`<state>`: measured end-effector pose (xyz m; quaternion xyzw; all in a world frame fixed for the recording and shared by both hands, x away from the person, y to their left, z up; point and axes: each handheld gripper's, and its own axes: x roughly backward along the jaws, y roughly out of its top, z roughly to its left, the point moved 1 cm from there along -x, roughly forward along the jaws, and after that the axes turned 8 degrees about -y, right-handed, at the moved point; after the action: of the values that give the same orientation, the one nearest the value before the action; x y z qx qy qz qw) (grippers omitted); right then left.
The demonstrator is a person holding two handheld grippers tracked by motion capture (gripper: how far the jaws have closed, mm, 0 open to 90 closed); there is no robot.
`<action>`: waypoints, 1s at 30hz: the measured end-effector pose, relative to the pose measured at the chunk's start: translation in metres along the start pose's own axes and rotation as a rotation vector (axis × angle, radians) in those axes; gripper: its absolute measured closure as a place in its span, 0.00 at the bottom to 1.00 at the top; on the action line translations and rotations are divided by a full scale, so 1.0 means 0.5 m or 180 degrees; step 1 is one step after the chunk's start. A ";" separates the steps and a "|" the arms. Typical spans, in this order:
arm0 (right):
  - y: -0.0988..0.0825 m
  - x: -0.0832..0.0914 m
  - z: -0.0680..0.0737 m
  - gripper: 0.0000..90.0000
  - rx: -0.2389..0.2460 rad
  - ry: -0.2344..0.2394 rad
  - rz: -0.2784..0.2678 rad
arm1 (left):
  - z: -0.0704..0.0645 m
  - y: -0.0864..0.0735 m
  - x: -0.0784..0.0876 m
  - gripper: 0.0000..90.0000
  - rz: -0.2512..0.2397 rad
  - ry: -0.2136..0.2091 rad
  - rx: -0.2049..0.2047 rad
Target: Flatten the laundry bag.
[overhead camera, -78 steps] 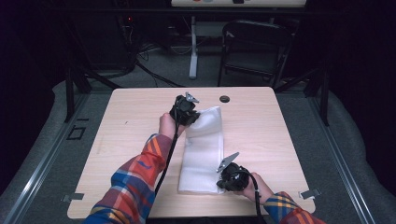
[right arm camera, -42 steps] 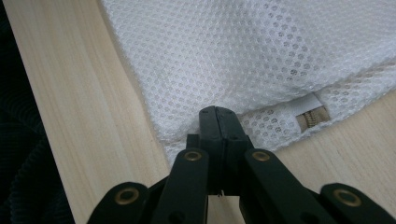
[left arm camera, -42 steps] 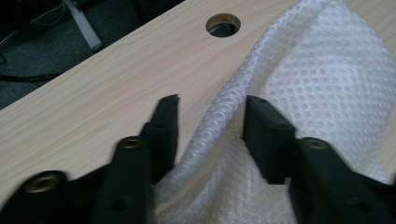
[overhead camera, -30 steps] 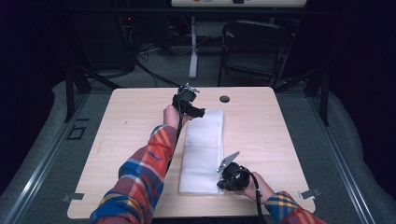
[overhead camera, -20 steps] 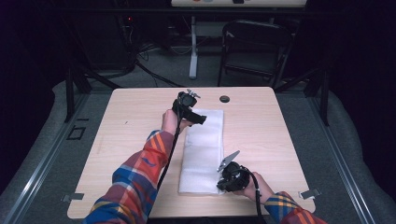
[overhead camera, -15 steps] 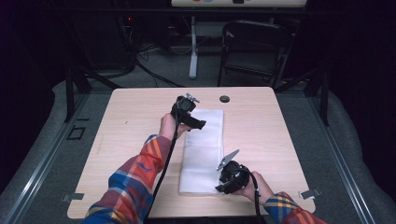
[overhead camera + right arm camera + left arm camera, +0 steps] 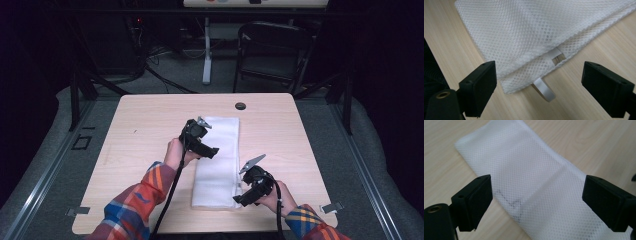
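Hovering both claws over the white mesh bag (image 7: 218, 160), folded flat mid-worktop (image 7: 150, 125).
My left claw (image 7: 212, 151) gapes, now nearer me; right claw (image 7: 240, 201) just opened, nothing gripped; bag's grey mark unreadable.

Dark room, grey floor (image 7: 370, 165), folding chair (image 7: 272, 55) behind wooden table (image 7: 145, 120)

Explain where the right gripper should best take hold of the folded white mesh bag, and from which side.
Probably at the near right corner of the mesh bag, coming in from the table's near edge. There the layered hem and white loop tab jut past the fold, just ahead of the open right gripper, giving its jaws an edge.
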<state>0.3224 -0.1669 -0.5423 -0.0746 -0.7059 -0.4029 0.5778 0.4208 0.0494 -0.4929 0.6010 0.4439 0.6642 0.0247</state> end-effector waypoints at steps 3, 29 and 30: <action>-0.002 0.003 -0.004 0.11 -0.0036 -0.0040 -0.0017 | -0.012 -0.017 -0.001 0.10 0.0006 -0.0032 -0.0028; -0.009 0.016 -0.023 0.14 -0.0130 -0.0178 -0.0039 | -0.130 -0.120 0.004 0.09 0.0234 -0.0228 -0.0224; -0.010 0.016 -0.023 0.14 -0.0128 -0.0183 -0.0023 | -0.133 -0.123 0.003 0.09 0.0224 -0.0231 -0.0230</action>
<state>0.3260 -0.1807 -0.5377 -0.0953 -0.7142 -0.4168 0.5542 0.3349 0.0502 -0.5221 0.6386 0.3971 0.6580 0.0391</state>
